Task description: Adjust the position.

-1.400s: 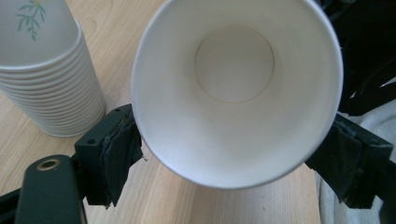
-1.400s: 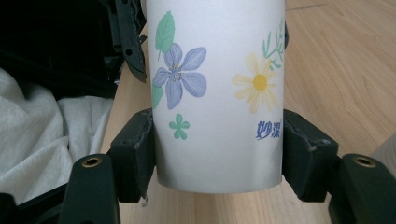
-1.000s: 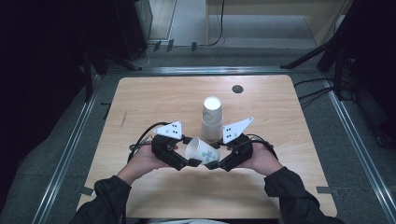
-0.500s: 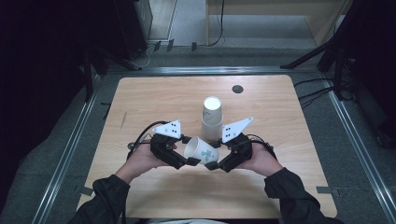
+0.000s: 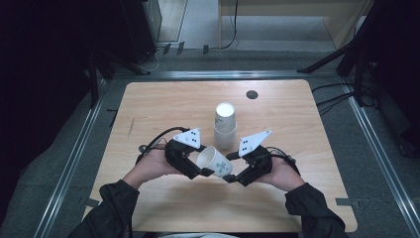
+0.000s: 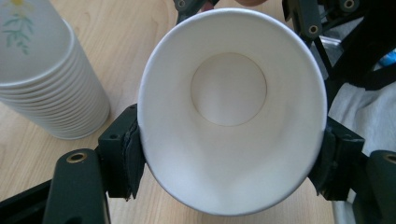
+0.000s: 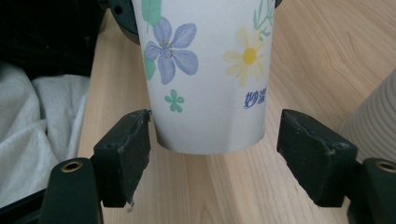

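Lying on its side just in front of the cup stack (image 5: 225,125), toward the person, the paper cup (image 5: 214,162) hangs between the two grippers over the middle of the counter (image 5: 148,106). Bare wood runs wide to the left and right of the stack and beyond it up to the far edge, where a small dark round spot (image 5: 252,94) sits well apart from the stack; the near edge of the counter lies close behind the person's sleeves.

The left gripper (image 5: 199,171) clamps the cup at its mouth: in the left gripper view its fingers (image 6: 122,156) press on both sides of the rim, and the cup's opening (image 6: 231,109) is squeezed out of round.

The right gripper (image 5: 232,174) faces the cup's base. Its fingers (image 7: 128,151) have just been spreading; in the right gripper view they stand on either side of the flowered cup wall (image 7: 205,74), the left finger just at the wall's bottom edge, the right finger clearly apart from it. The stack's ribbed rims show at the right edge of that view (image 7: 373,126).
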